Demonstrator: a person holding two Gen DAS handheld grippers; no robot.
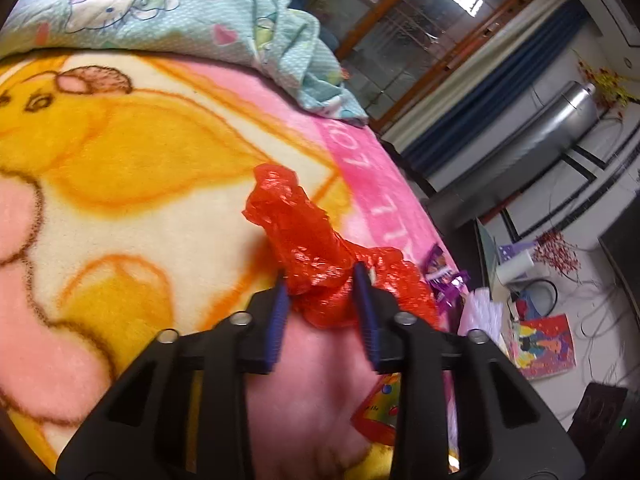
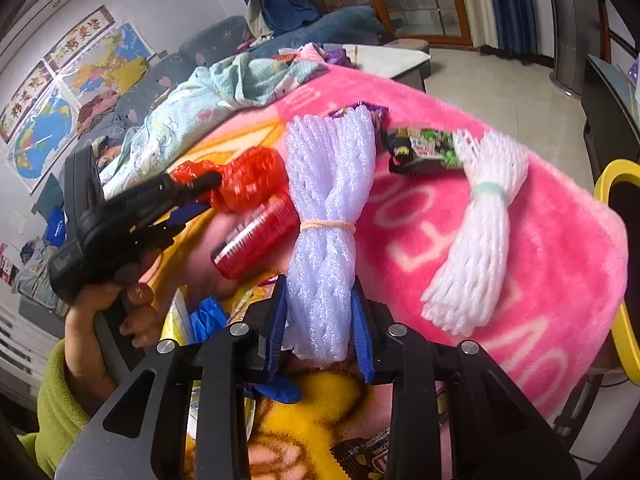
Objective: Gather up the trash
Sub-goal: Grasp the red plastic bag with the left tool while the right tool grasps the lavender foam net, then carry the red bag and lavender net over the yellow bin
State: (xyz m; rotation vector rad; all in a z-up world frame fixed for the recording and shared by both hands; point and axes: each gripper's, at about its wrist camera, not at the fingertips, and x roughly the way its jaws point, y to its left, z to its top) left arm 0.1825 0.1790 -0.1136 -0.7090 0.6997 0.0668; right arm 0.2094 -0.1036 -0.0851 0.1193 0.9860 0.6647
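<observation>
— What have you got in the left gripper (image 1: 320,284)?

— I have its blue pads pinched on a crumpled red plastic bag (image 1: 298,232) lying on the pink and yellow blanket (image 1: 120,152). The bag's long axis runs away from me, its free end pointing up toward the bunched pale blue sheet (image 1: 208,12).

— And the right gripper (image 2: 320,300)?

— I have it clenched on the near end of a white foam net bundle (image 2: 328,200), tied at the middle with an elastic band (image 2: 328,225). It lies lengthwise, straight away from me, on the blanket's pink border.

— Anything close by?

— A second foam net bundle (image 2: 476,240) lies just to its right, slanted. A red wrapper (image 2: 256,236) touches its left side, and a green snack packet (image 2: 424,148) sits between the bundles' far ends.
</observation>
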